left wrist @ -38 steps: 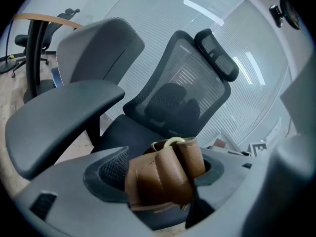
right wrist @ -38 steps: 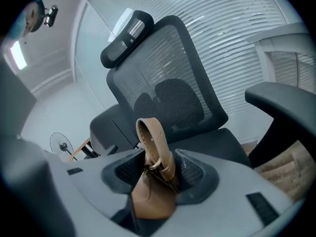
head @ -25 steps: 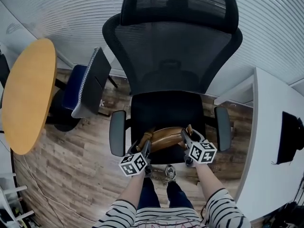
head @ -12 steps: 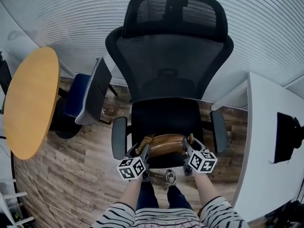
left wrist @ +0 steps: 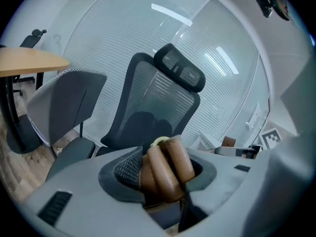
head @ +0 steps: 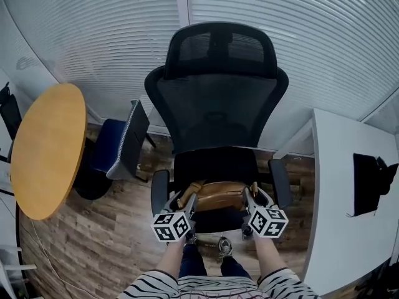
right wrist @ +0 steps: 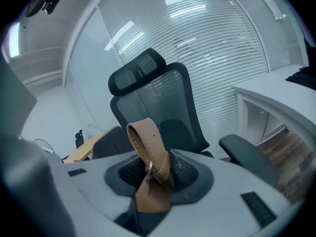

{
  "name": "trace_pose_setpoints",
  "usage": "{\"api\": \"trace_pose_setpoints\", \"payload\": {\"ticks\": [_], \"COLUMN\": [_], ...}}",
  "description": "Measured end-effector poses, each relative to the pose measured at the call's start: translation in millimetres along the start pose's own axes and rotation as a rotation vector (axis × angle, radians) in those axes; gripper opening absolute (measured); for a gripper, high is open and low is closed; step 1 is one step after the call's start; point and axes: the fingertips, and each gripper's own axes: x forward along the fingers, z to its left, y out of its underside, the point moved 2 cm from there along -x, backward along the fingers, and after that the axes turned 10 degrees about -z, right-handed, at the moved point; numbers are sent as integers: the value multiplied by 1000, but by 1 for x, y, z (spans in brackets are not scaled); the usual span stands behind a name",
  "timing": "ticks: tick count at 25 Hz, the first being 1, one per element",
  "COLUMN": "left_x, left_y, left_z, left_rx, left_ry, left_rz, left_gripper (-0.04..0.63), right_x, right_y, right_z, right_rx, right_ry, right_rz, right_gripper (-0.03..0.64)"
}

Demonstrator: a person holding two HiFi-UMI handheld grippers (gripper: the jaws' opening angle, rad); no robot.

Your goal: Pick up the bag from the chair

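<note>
A brown leather bag [head: 218, 195] hangs over the front of the black mesh office chair's seat [head: 215, 164], held at both ends. My left gripper [head: 189, 200] is shut on the bag's left strap end. In the left gripper view the rolled brown strap [left wrist: 168, 164] is pinched between the pads of the left gripper [left wrist: 165, 177], whose jaws have just been closing on it. My right gripper [head: 248, 195] is shut on the right strap end. The flat strap loop [right wrist: 148, 142] stands up between the right gripper's [right wrist: 155, 174] pads.
A round wooden table [head: 47, 148] stands at the left, with a blue and grey chair [head: 118, 148] beside it. A white desk [head: 349, 192] with a black object [head: 368, 182] runs along the right. The chair's armrests [head: 159, 192] flank the bag. Slatted blinds [head: 312, 48] fill the back.
Both grippers have risen with the bag, which has come up from the seat. The chair now looks smaller and farther below.
</note>
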Motion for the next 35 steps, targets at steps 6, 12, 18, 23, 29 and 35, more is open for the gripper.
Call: {"api": "trace_pose_setpoints", "payload": {"ticks": [6, 12, 18, 23, 29, 35], "left_x": [-5, -12, -18, -25, -34, -46], "left_y": [-39, -69, -95, -116, -142, -161], "left_z": [-30, -53, -69, -81, -91, -98], "left_rx": [57, 103, 129, 140, 165, 183], "left_ry": [40, 71, 92, 108, 133, 154], "left_rz": [-26, -46, -74, -96, -134, -170], "left_gripper": [202, 201, 198, 198, 196, 195], "right_x": [-16, -32, -42, -50, -60, -71], "right_y": [-41, -70, -95, -117, -139, -155], "right_z": [9, 18, 28, 40, 55, 71], "right_rx": [-7, -23, -33, -38, -41, -54], "right_ry": [-2, -15, -22, -27, -32, -40], "right_rz": [-66, -97, -138, -175, -231, -274], "right_gripper": [144, 143, 141, 140, 140, 140]}}
